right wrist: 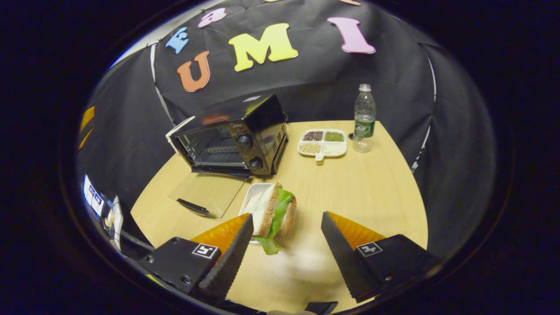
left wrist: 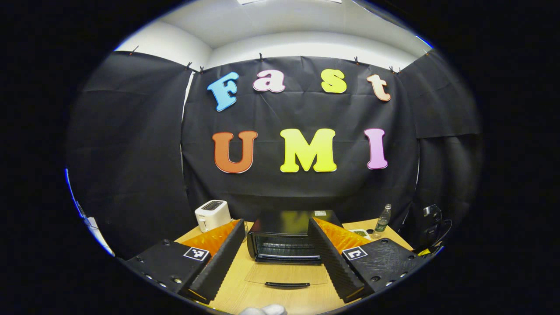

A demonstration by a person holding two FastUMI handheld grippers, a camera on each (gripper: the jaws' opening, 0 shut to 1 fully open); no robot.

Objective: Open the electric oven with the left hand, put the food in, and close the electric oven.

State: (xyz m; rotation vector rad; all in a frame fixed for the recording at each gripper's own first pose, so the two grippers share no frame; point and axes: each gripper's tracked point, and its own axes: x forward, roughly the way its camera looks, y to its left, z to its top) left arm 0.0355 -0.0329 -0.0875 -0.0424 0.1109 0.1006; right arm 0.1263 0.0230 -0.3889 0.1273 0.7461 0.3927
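Oven open, sandwich waiting on its dish beside the dropped door.

The sandwich (right wrist: 273, 212) stands on edge in a white dish (right wrist: 253, 194) just right of the oven's (right wrist: 236, 138) flat-lying glass door (right wrist: 208, 192), likely staged for a short carry inside. The right gripper (right wrist: 286, 245) is spread wide and empty near it; the left gripper (left wrist: 278, 258), also released, faces the cavity. The right gripper view adds a divided snack tray (right wrist: 323, 142) and bottle (right wrist: 364, 118); the left gripper view adds a toaster (left wrist: 212, 215).
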